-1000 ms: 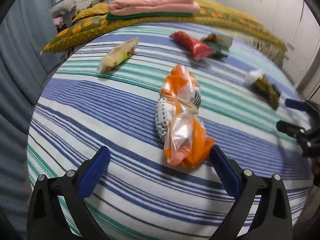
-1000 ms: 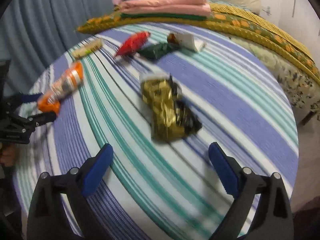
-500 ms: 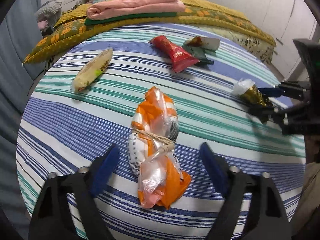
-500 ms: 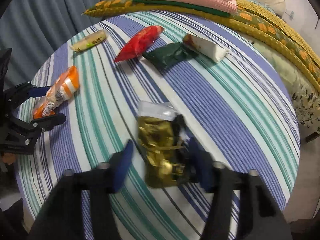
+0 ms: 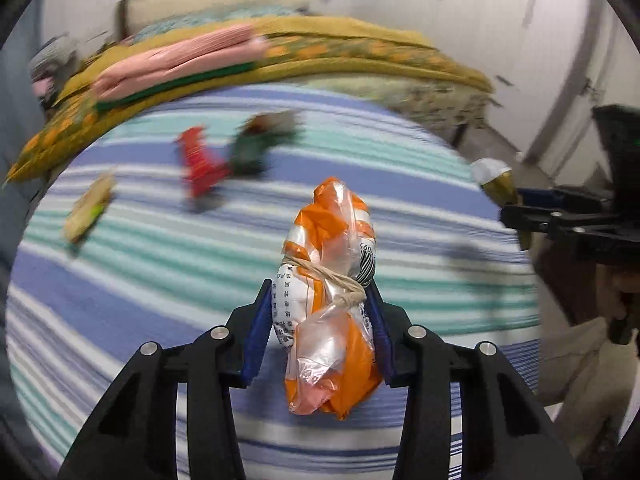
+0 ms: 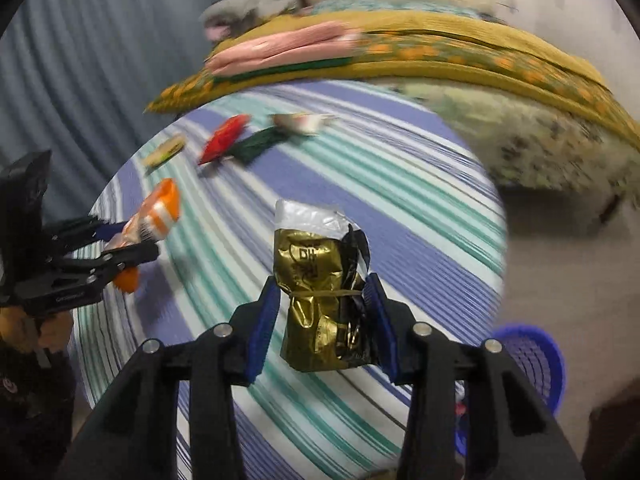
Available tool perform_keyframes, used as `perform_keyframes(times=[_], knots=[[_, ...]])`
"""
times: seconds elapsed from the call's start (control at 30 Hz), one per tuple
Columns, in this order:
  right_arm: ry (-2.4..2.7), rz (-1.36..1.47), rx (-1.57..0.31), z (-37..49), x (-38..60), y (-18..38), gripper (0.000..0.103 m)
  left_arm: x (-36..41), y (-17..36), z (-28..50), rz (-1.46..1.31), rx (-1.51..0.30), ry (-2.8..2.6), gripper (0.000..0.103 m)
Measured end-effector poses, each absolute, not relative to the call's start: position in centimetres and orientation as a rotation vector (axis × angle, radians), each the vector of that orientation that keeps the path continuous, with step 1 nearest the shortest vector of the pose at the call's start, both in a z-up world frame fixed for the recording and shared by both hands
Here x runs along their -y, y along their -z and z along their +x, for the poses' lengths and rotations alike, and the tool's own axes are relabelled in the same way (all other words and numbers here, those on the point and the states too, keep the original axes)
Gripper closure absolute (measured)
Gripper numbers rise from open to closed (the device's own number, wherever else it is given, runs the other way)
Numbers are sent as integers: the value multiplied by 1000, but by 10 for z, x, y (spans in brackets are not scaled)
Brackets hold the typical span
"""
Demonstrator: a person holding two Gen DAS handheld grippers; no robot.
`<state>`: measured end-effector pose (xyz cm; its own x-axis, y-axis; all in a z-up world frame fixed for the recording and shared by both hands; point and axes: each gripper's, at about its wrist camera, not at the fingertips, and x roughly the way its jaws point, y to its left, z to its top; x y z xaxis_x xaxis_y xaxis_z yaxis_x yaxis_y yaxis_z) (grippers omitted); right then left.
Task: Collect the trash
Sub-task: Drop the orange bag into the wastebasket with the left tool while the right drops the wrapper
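Left hand-held gripper has just been closing and clamps an orange-and-clear plastic bundle tied with tan string, lifted off the striped bed; its long axis runs 6 to 12 o'clock; right hand-held gripper, jaws also just closing, grips a crumpled gold-and-black packet banded at the middle, upright toward 12; a red wrapper and green wrapper lie at 11; a blue basket sits at 4.

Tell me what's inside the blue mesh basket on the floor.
The blue mesh basket shows only bare mesh wall; its bottom and contents are covered by the right gripper, which holds the crumpled gold foil packet.
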<state>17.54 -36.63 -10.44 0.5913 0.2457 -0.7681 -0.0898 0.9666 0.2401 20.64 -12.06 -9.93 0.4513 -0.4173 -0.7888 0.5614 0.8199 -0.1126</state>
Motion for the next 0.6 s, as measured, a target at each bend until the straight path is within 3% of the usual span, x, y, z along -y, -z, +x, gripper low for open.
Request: perform_keyframes(times=[0.37, 0.6], knots=[[145, 359, -928, 92, 536, 142, 60, 312, 81, 153, 224, -903, 891, 60], [244, 446, -967, 69, 599, 182, 60, 420, 119, 134, 273, -1000, 973, 59]])
